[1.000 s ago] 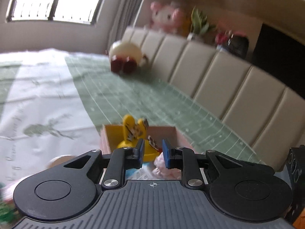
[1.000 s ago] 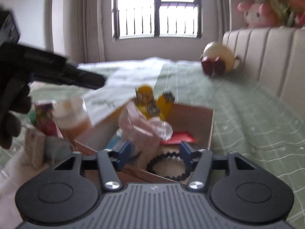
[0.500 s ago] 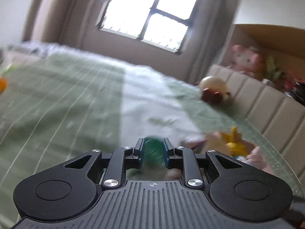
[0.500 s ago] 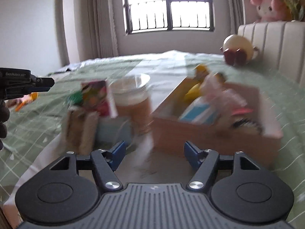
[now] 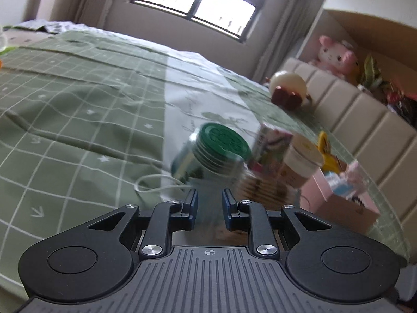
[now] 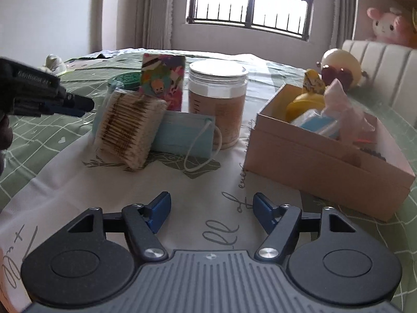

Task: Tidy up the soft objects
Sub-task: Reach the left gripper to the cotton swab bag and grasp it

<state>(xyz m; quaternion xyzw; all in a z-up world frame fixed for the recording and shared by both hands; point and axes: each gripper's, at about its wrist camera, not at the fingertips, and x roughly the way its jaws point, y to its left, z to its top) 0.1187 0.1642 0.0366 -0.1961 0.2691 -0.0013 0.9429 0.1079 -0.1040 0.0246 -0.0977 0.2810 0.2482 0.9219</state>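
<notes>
A big window [image 6: 250,2] with dark bars lets in bright light. Pale curtains [image 6: 156,10] hang beside it, and the walls [image 6: 49,13] are plain and light. A wide bed [image 5: 78,83] has a green cover with white lines. A padded cream headboard [image 5: 365,114] stands along one side.
</notes>
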